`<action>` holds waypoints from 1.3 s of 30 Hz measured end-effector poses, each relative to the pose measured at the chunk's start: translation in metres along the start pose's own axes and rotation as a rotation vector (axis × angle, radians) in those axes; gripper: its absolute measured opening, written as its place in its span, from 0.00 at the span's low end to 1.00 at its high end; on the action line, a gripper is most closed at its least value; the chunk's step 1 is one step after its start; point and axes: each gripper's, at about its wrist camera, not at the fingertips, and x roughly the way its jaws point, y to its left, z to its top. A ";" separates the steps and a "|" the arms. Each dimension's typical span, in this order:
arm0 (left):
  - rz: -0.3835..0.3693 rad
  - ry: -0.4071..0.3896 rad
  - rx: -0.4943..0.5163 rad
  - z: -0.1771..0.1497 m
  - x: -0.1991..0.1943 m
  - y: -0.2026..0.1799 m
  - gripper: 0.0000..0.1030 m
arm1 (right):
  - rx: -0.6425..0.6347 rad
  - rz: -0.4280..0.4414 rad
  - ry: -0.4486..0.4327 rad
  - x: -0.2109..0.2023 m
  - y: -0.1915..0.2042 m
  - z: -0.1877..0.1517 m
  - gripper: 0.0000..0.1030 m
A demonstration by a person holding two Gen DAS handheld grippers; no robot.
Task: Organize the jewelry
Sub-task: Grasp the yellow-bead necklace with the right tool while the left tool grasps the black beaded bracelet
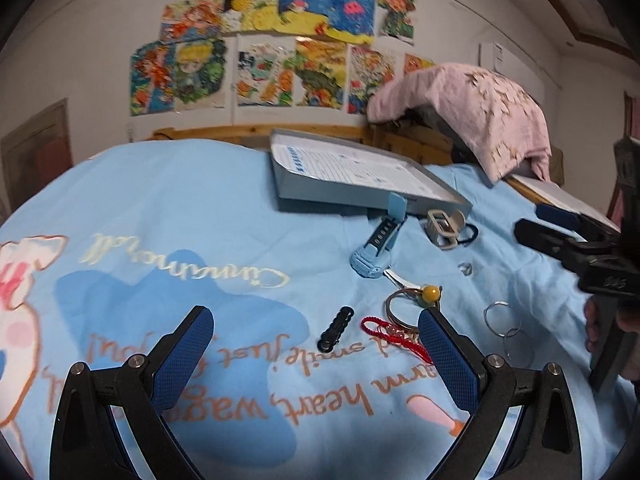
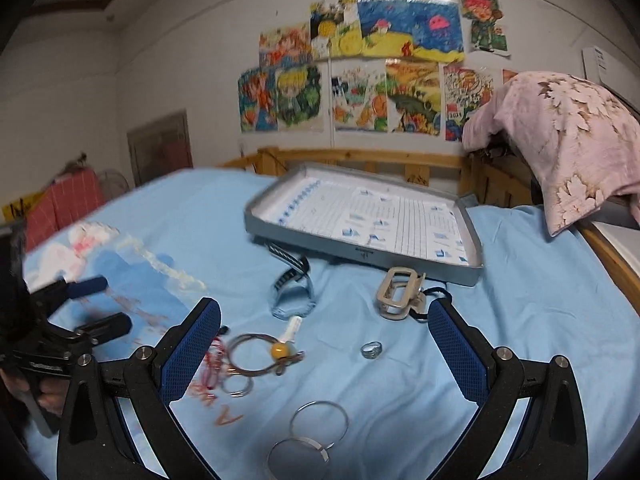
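Both claws stand wide with nothing between their pads: the left gripper (image 1: 316, 328) and the right gripper (image 2: 325, 322) hover over the blue bedsheet (image 2: 520, 320). Nearest the right gripper lie two silver hoops (image 2: 316, 432). Beyond them, toward the grey tray (image 2: 474, 240), sit a small ring (image 2: 371, 349), a yellow-bead key ring (image 2: 264, 354), then a beige hair clip (image 2: 398, 292) and blue watch (image 2: 292, 296) just before the tray's front wall.

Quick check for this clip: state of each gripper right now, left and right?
Left gripper: open, holding nothing, above the blue bedsheet.
Right gripper: open, holding nothing, above the small ring.
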 end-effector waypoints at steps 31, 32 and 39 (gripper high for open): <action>-0.163 0.289 0.094 -0.014 0.094 -0.004 0.38 | -0.163 0.188 0.261 0.094 0.047 -0.042 0.34; -0.165 0.292 0.091 -0.014 0.095 -0.004 0.37 | -0.161 0.187 0.260 0.093 0.046 -0.043 0.33; -0.153 0.308 0.072 -0.016 0.099 -0.001 0.17 | -0.131 0.195 0.250 0.092 0.038 -0.046 0.20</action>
